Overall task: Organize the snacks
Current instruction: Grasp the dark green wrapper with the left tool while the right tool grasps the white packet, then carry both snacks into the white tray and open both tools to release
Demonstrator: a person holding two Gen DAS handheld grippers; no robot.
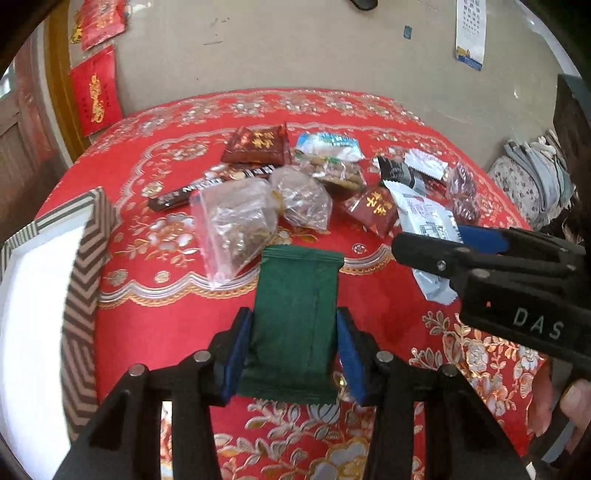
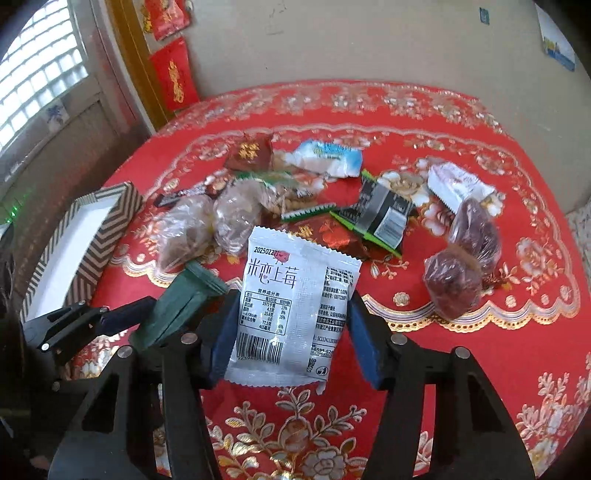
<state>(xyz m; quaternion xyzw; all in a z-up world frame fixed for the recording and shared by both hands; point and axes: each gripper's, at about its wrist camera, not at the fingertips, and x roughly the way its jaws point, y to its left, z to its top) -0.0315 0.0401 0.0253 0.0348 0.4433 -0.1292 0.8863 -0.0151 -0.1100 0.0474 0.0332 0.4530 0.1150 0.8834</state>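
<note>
My left gripper (image 1: 293, 321) is shut on a dark green snack packet (image 1: 295, 325) and holds it above the red tablecloth; it also shows in the right wrist view (image 2: 181, 302). My right gripper (image 2: 291, 314) is shut on a white strawberry snack packet (image 2: 291, 310), which also shows in the left wrist view (image 1: 424, 221). A pile of loose snacks lies at the table's middle: clear bags (image 1: 236, 221), red packets (image 1: 258, 144), a black packet (image 2: 384, 214), wrapped dates (image 2: 454, 284). A box with a chevron rim (image 1: 81, 295) and white inside stands at the left.
The round table has a red floral cloth (image 1: 388, 325). A beige wall stands behind it with red paper hangings (image 1: 96, 92) and a calendar (image 1: 469, 33). A window (image 2: 37, 74) is at the far left. Folded cloth (image 1: 528, 181) lies at the right.
</note>
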